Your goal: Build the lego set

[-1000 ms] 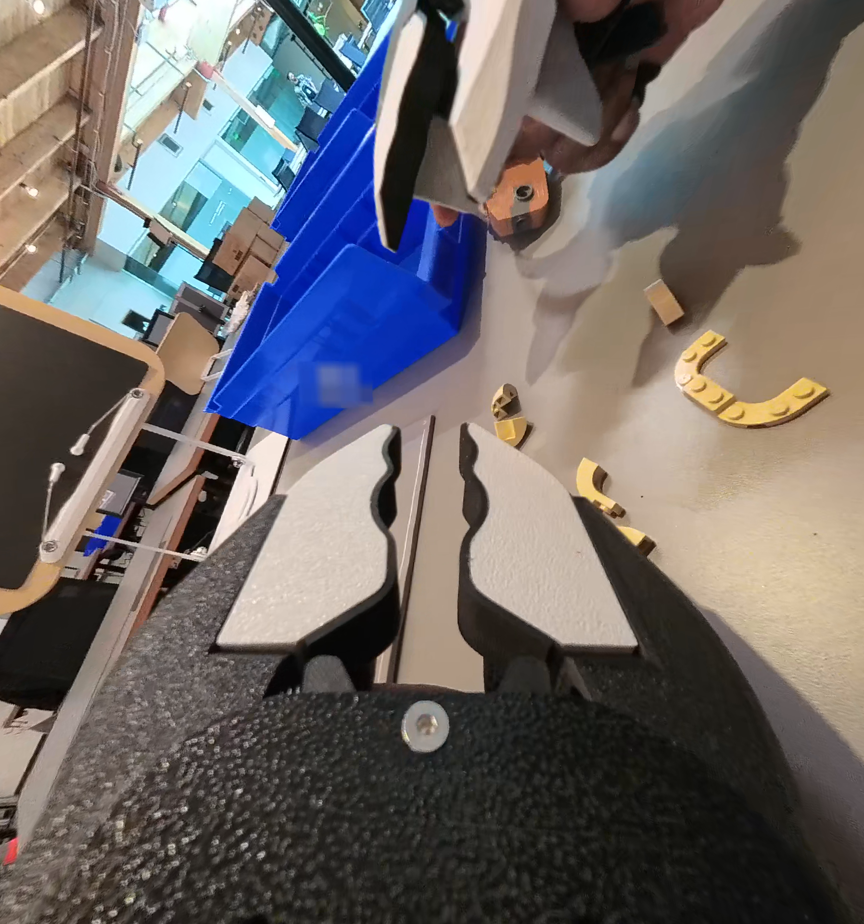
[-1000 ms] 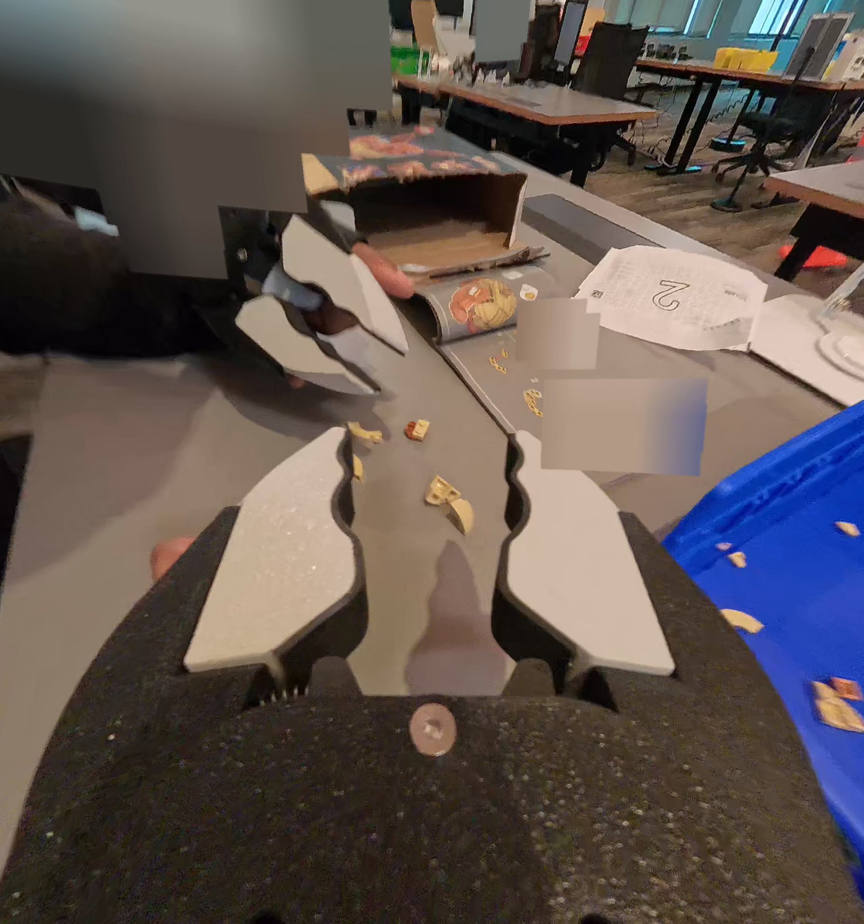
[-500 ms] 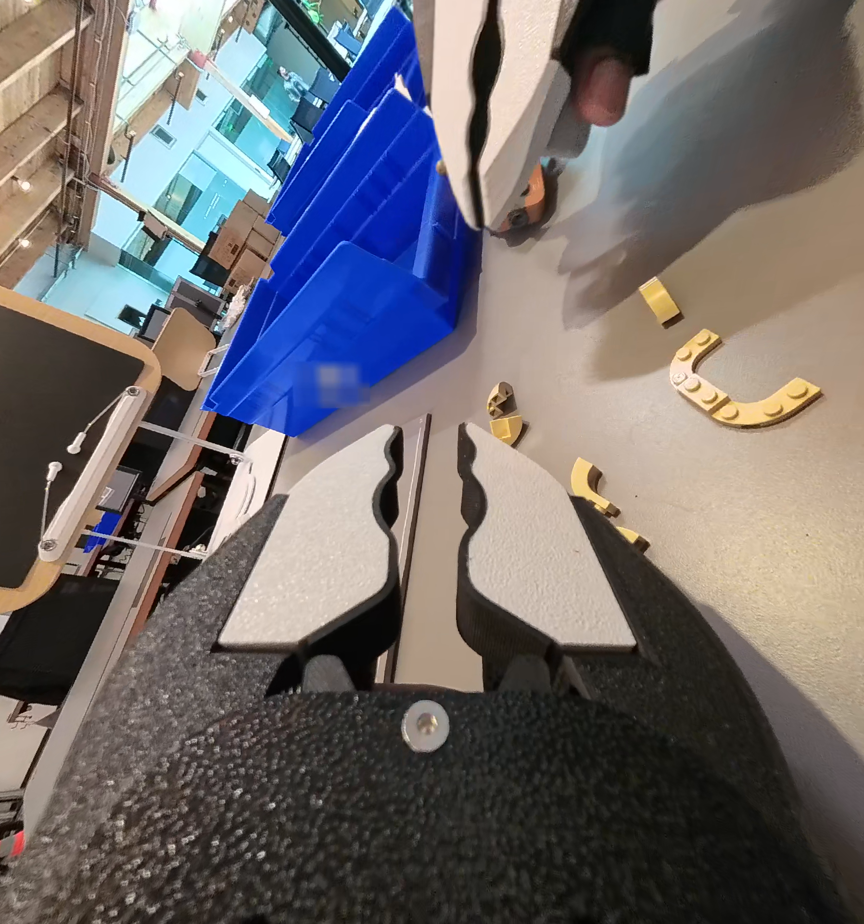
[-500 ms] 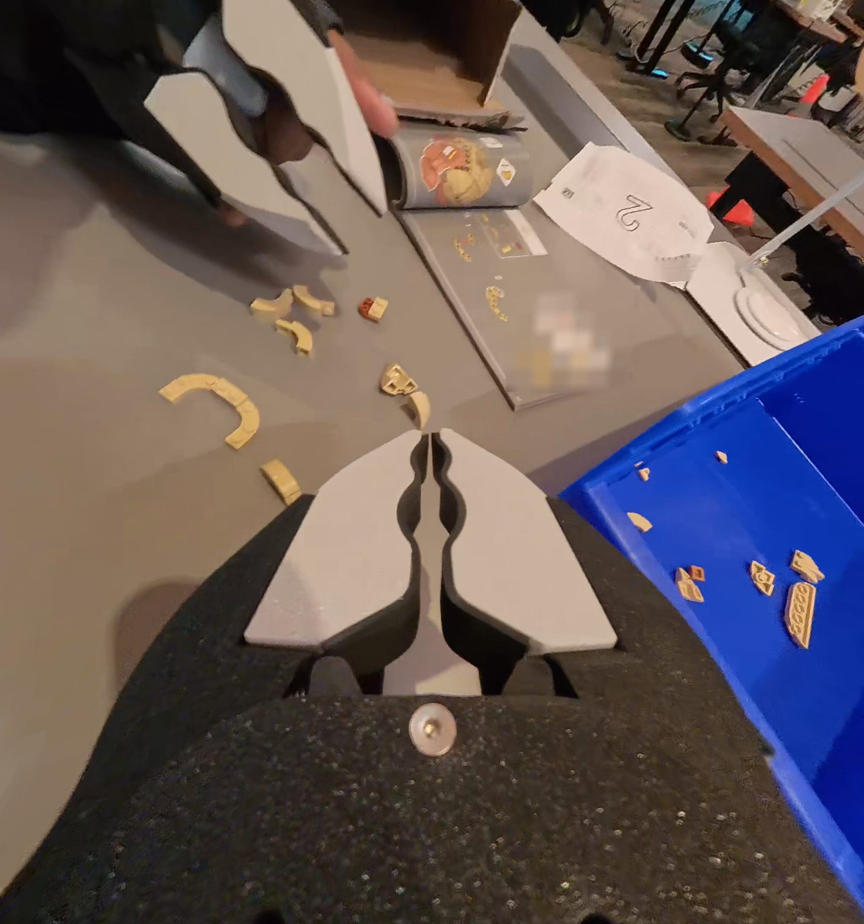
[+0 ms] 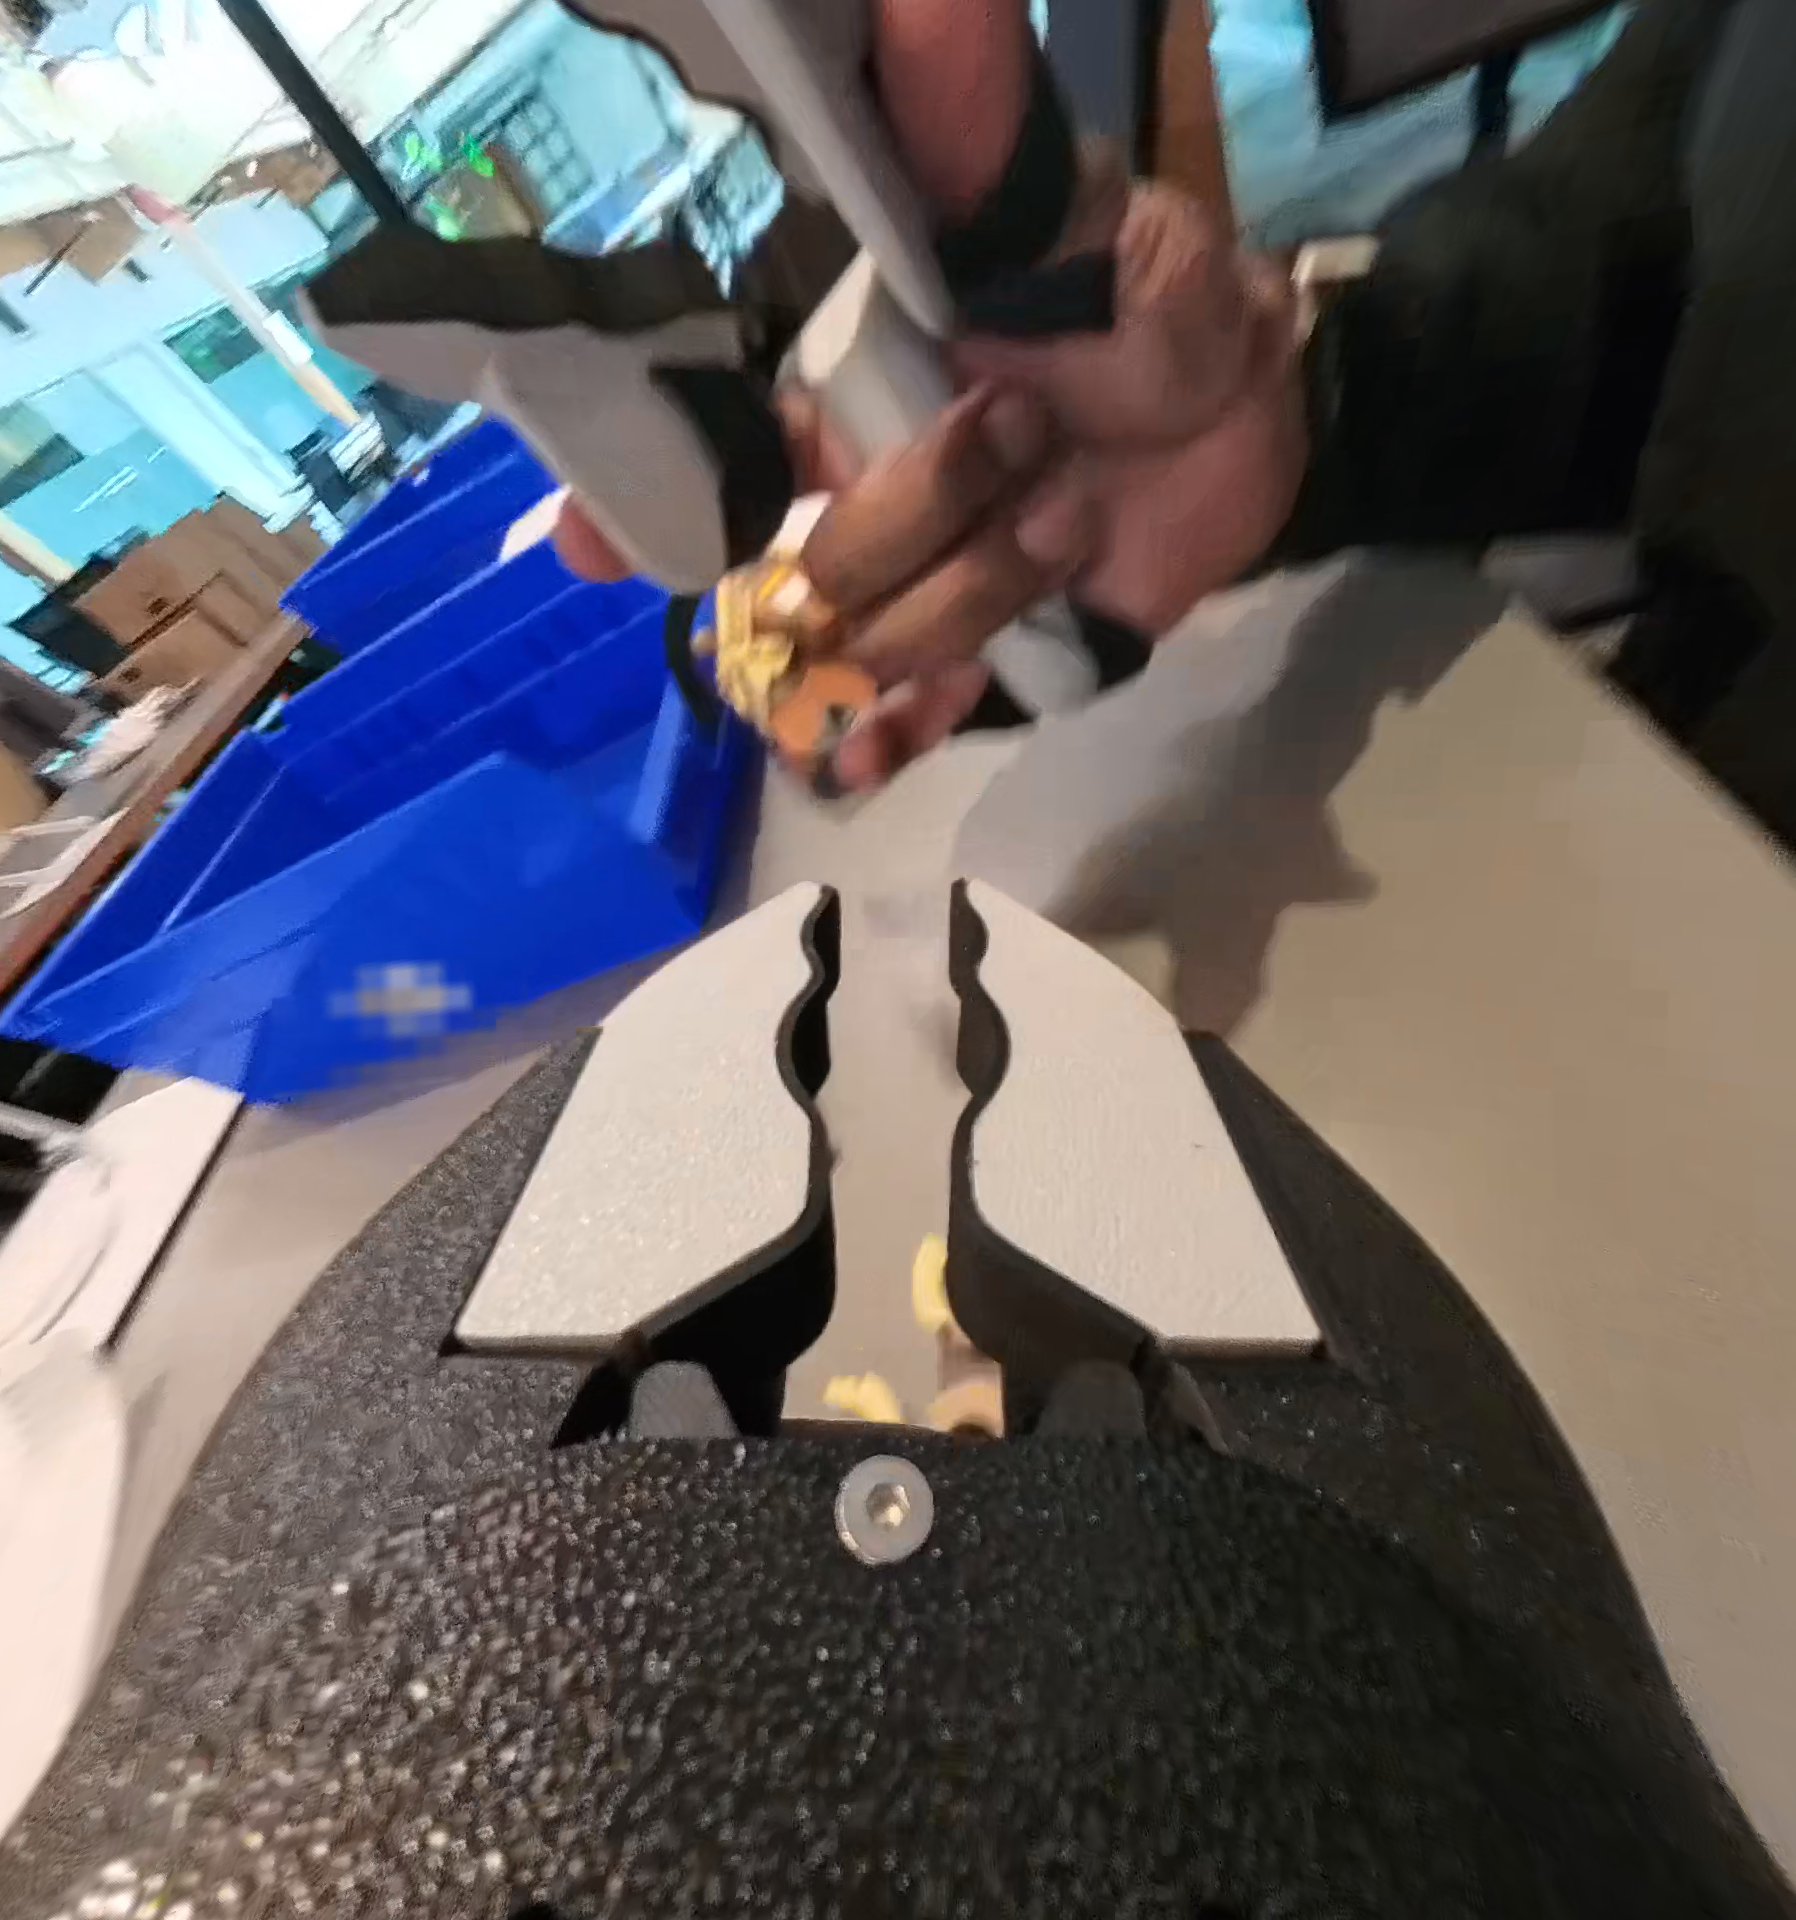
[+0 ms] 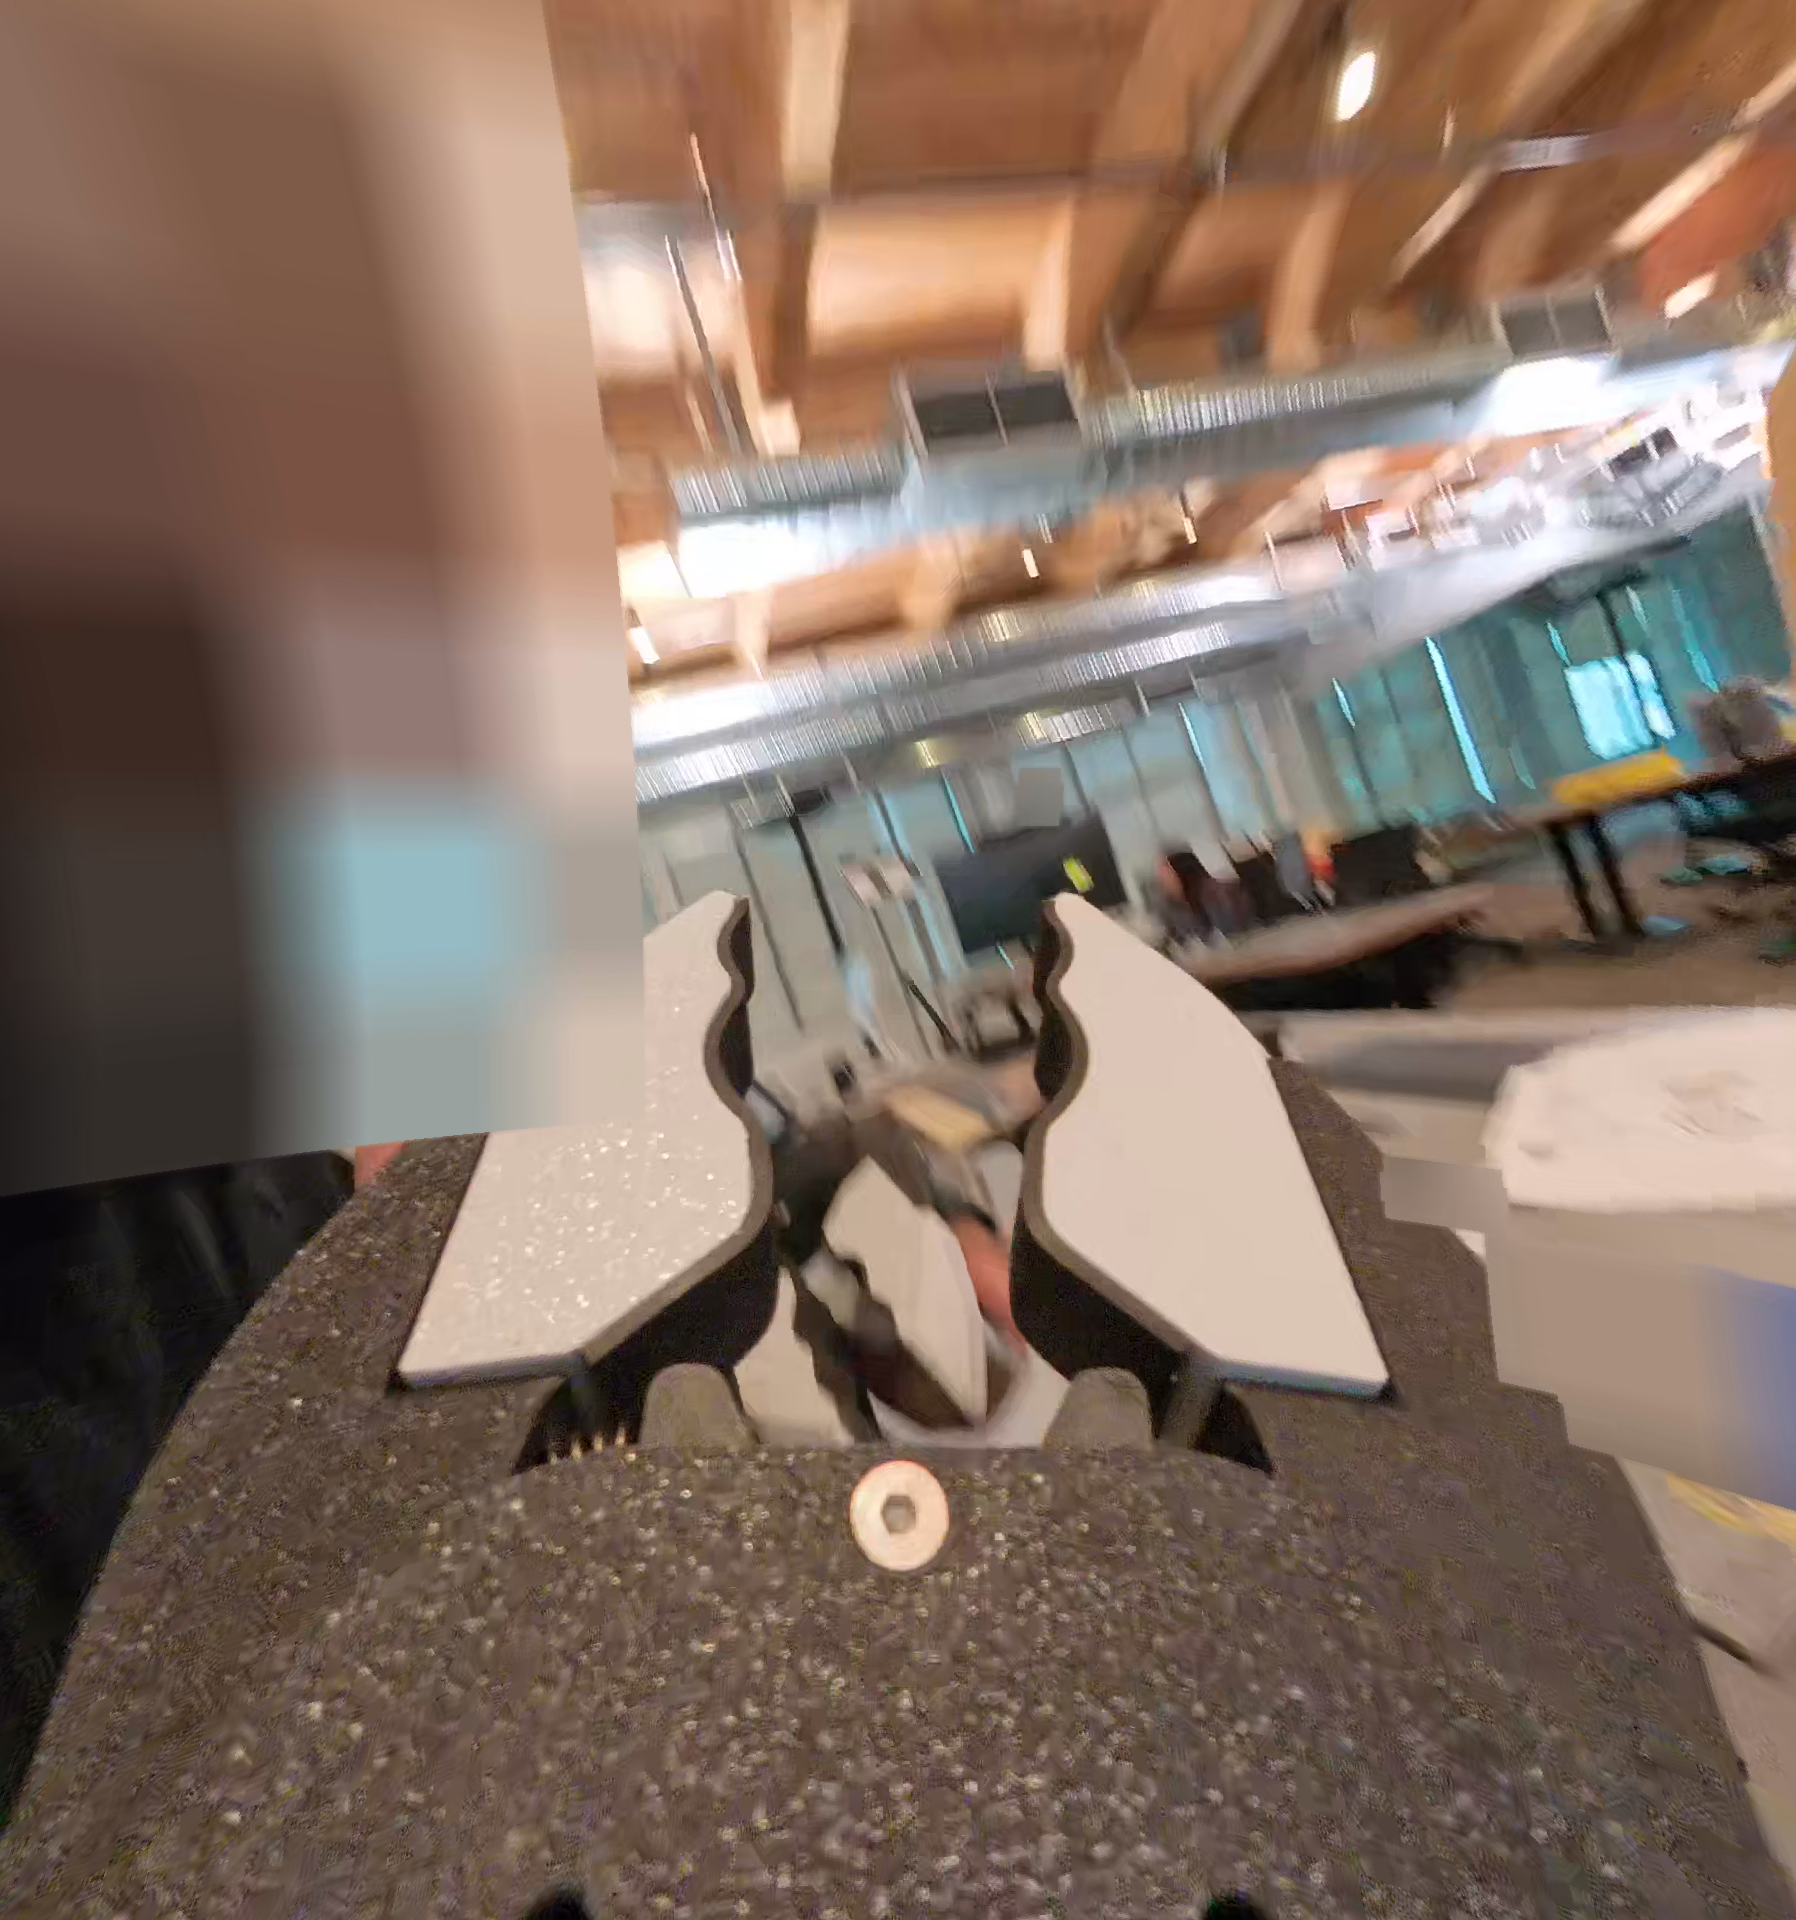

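1. Between the fingertips of the left gripper (image 5: 894, 904) there is only a narrow slot with bare grey table (image 5: 1496, 1039) showing through it. Nothing is gripped, and the width is much as it was a second ago.
2. Just under that claw, near the roots of its fingers, lie a few small yellow pieces (image 5: 930, 1283). A moment ago they lay ahead of it and to its right, so the claw has travelled forward over them.
3. Ahead of and above the left claw, a hand (image 5: 1081, 447) pinches a cluster of yellow and orange bricks (image 5: 780, 644) in its own fingers, not in any claw. The hand is now much closer and blurred with motion.
4. To the left of that cluster stand the blue bins (image 5: 437, 862), with the bricks just beside the nearest wall.
5. The right gripper (image 6: 894, 935) is spread wide with nothing between its pads. Half a second ago its jaws were together.
6. Beyond the right claw, its view has swung up from the table to the wooden ceiling (image 6: 977, 156). The left gripper shows low in the gap, and white papers (image 6: 1652, 1122) lie off to the right.
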`<state>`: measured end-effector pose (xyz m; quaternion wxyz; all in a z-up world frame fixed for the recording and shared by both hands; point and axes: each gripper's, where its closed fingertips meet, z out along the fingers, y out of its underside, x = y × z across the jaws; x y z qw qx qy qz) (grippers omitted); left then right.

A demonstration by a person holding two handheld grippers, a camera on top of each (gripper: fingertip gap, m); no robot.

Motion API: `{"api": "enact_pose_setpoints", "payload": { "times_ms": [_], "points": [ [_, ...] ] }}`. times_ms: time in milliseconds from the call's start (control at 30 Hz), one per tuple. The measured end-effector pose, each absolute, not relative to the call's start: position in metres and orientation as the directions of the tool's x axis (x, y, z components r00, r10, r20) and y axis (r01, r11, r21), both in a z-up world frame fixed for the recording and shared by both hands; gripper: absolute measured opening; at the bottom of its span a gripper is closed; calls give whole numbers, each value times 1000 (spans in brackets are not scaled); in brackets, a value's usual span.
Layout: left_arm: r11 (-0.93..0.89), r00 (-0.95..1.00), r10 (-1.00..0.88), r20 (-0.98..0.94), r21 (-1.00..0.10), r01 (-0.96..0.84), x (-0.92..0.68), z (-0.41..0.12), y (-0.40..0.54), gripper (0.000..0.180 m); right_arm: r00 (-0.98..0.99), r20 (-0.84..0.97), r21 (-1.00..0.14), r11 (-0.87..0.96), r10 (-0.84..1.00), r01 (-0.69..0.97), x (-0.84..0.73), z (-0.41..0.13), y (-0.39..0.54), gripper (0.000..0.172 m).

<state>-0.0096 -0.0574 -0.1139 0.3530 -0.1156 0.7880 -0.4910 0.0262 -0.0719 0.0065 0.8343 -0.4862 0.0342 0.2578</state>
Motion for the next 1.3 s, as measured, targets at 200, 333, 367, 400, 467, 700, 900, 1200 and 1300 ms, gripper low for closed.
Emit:
{"api": "enact_pose_setpoints", "payload": {
  "times_ms": [200, 333, 367, 400, 467, 700, 900, 1200, 1300],
  "points": [
    [339, -811, -489, -321, -927, 162, -24, -99, -94, 20, 726, -358, -500, 536, 587, -680, 22, 32, -85, 55],
    [245, -843, -480, -243, -960, 137, -30, -94, -101, 23, 708, -330, -433, 566, 625, -702, 23, 38, -98, 57],
    [229, -844, -484, -231, -964, 133, -29, -92, -100, 25, 701, -322, -417, 570, 636, -708, 23, 39, -101, 57],
    [222, -847, -484, -222, -967, 126, -29, -91, -100, 27, 696, -314, -407, 571, 645, -713, 23, 40, -104, 58],
    [214, -860, -467, -205, -970, 115, -31, -92, -102, 27, 682, -296, -376, 575, 669, -727, 23, 42, -110, 59],
    [280, -882, -399, -252, -949, 145, -40, -109, -112, 32, 642, -267, -290, 575, 719, -765, 26, 47, -121, 59],
    [220, -916, -361, -175, -971, 98, -47, -107, -114, 12, 601, -287, -279, 535, 746, -798, 23, 48, -118, 58],
    [35, -956, -292, 21, -999, -33, -58, -88, -126, 7, 569, -255, -326, 485, 782, -812, 7, 69, -121, 54],
    [165, -928, -355, -112, -985, 56, -49, -98, -124, 21, 685, -215, -428, 563, 696, -707, 4, 65, -123, 54]
  ]
}}
